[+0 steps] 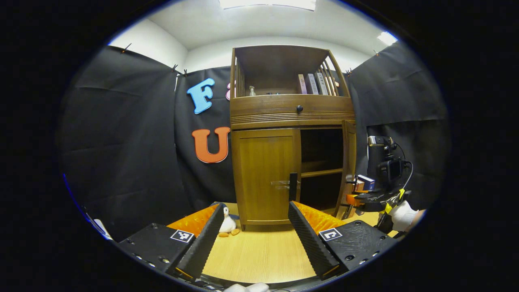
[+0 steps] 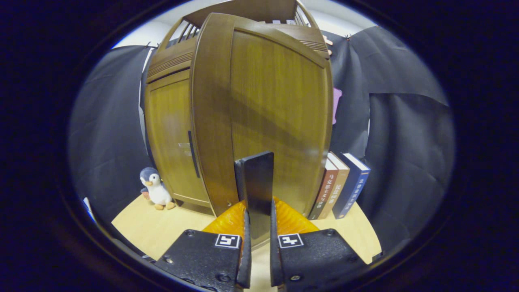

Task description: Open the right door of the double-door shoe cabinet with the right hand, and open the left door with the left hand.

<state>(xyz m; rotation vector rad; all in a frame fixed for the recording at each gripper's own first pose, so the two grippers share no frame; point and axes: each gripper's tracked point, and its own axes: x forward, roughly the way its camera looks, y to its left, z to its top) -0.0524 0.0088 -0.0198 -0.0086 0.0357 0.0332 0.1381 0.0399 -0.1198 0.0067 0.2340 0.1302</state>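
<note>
Left gripper view: left gripper (image 1: 256, 233) is held open before the closed left door (image 1: 265, 176); right door (image 1: 348, 162) is swung open. Book spines (image 1: 312, 84) are illegible.

Right gripper view: right gripper (image 2: 259, 227) is clamped on the right door's handle (image 2: 256, 190); books (image 2: 342, 184) stand beside the door, a toy penguin (image 2: 154, 188) left.

A wooden shoe cabinet (image 2: 170, 121) stands on a pale wooden floor (image 2: 162, 231). Its right door (image 2: 275, 109) is swung open toward the camera and looms large in the middle. The right gripper (image 2: 259, 247), at the bottom, has its two fingers closed on the door's dark upright handle (image 2: 258, 186). Behind and to the left, the left door (image 2: 172, 134) is closed, with a dark handle (image 2: 193, 154) on its edge. A small penguin plush (image 2: 155, 188) sits on the floor just left of the cabinet. Three books (image 2: 340, 184) lean upright right of the open door.
</note>
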